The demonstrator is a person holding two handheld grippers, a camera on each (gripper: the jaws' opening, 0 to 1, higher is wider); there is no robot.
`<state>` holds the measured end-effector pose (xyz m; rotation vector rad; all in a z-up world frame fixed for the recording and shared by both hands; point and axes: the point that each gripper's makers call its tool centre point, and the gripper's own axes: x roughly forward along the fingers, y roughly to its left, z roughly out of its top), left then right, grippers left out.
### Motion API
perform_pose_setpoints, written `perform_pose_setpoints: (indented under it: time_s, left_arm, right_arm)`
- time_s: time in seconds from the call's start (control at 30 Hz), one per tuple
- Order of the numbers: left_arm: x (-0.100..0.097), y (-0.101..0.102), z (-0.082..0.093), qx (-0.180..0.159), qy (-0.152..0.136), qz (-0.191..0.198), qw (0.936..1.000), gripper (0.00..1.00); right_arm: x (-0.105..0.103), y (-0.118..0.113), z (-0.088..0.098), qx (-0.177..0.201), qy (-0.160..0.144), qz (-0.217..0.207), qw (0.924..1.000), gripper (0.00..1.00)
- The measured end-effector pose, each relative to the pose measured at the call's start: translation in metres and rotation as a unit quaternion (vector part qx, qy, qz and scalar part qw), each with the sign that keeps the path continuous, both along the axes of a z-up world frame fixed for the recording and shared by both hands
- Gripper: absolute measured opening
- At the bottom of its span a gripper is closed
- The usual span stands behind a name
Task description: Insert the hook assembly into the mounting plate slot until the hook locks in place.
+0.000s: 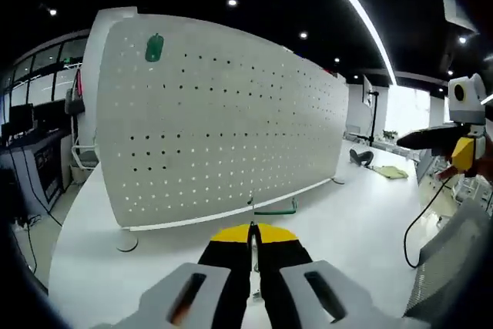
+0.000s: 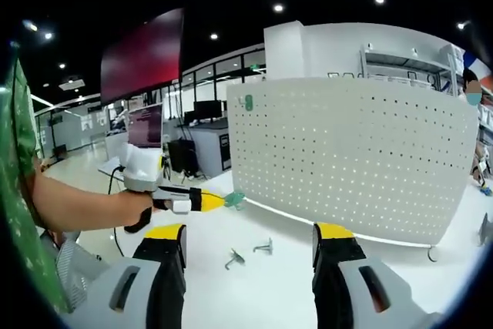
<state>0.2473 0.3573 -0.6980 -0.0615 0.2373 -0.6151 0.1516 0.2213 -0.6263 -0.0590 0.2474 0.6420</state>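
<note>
Left gripper [image 2: 218, 201] clamping green hook [image 2: 234, 199], pegboard [image 2: 347, 159] upright; right gripper [image 2: 250, 240] spread

The pegboard [image 1: 223, 121] is white, dotted with a regular grid of small dark holes, and stands on a white counter [image 1: 100, 275]. A green hook [image 1: 154, 48] shows in the upper left of the left gripper view. The left tongs [image 1: 253, 235] are black with yellow tips on a pale grey body. In the right gripper view, the right tongs [image 2: 250, 238] show the same black, yellow and grey. Lower centre lie two greenish-grey hooks [image 2: 235, 257]. A green patterned sleeve [image 2: 19, 190] fills the left edge.
</note>
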Motion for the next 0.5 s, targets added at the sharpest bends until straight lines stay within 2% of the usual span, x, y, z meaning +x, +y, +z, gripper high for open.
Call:
perform_pose_setpoints:
  time_s: [0.3,0.5]
  left_arm:
    - [-0.030,-0.004,0.065,-0.051,-0.057,0.024,0.9968,0.01]
    - [-0.056,-0.012,0.095,-0.067,-0.086,0.033,0.9935,0.01]
  right_arm:
    - [-0.006,0.004,0.022,0.010,-0.025,0.006,0.9996,0.66]
    - [-0.009,0.008,0.038,0.026,-0.042,0.008,0.9987,0.65]
